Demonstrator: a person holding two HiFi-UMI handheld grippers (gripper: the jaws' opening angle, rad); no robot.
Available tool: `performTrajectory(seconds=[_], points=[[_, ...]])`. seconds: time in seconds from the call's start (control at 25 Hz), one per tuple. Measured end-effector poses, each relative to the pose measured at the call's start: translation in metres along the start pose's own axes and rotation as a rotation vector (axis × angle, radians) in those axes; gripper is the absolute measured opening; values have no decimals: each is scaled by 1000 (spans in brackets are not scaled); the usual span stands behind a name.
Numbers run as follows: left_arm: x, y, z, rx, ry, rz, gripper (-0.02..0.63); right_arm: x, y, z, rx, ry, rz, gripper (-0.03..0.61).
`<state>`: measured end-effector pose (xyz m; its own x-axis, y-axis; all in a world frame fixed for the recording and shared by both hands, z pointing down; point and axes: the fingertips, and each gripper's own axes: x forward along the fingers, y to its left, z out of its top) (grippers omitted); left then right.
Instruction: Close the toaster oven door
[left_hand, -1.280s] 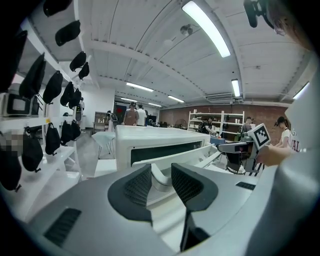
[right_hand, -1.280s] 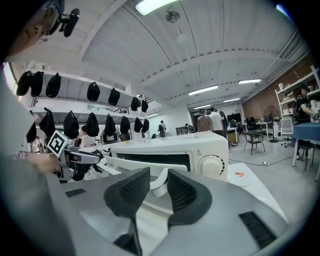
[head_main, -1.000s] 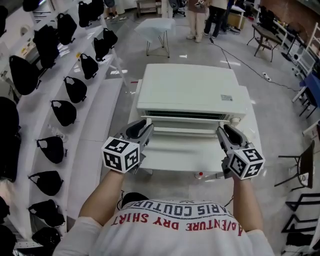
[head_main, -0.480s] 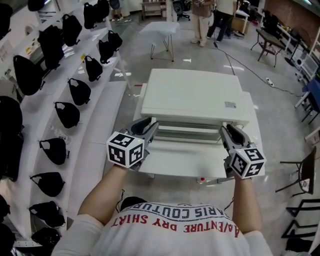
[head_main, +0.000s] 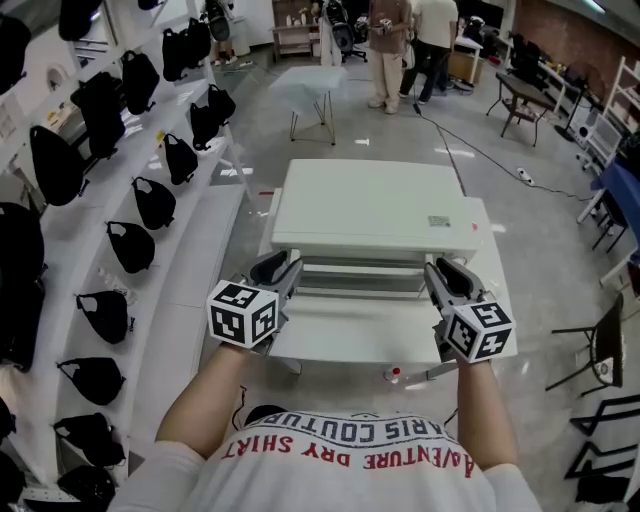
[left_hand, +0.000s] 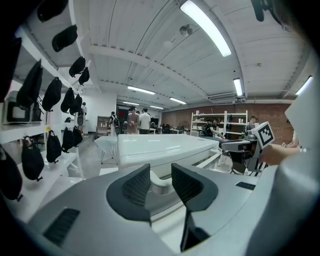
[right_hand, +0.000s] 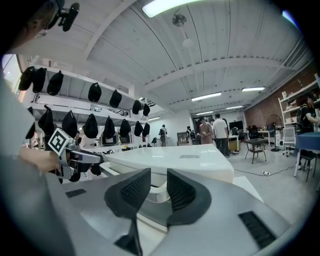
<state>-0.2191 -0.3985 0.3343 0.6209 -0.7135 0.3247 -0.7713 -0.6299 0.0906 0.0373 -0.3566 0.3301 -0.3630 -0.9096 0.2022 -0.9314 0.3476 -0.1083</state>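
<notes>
The white toaster oven (head_main: 372, 212) stands on a white table (head_main: 330, 340) right in front of me. Its door (head_main: 360, 285) is tilted up close to the oven's front, and only a thin gap shows under the top edge. My left gripper (head_main: 290, 268) holds the left end of the white door handle (left_hand: 161, 183), which lies between its dark pads (left_hand: 135, 186). At the right end, my right gripper (head_main: 432, 270) grips the same handle (right_hand: 158, 192). Each gripper view shows the oven top (left_hand: 160, 147) just beyond the jaws and the other gripper off to the side.
White shelves with several black bags (head_main: 150, 200) run along the left. A small red thing (head_main: 392, 374) lies at the table's front edge. Beyond the oven stand a white chair (head_main: 312, 80) and people (head_main: 400, 40). Dark tables and chairs (head_main: 520, 95) stand at the right, with a cable on the floor.
The dark opening under the oven's top edge has narrowed as the door tilted up toward the oven. Both grippers stayed on the handle ends.
</notes>
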Motion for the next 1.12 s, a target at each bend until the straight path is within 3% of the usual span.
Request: performTrajectory(seconds=[0.48,0.6,0.76,1.12], points=[[-50,-128,29,-99,-138,-245,95,-83,50,28,21,-126,227,34],[-57,-155,28,-140,-175,-278,71,-98,54,22,39,-139,272,29],[-61,-185,29,-118,-216,-296,44,-116,54,14,121,-135,344,26],[-63,-223,22,-118,-204,-339,40,-141,66,9,89,-152,412,21]])
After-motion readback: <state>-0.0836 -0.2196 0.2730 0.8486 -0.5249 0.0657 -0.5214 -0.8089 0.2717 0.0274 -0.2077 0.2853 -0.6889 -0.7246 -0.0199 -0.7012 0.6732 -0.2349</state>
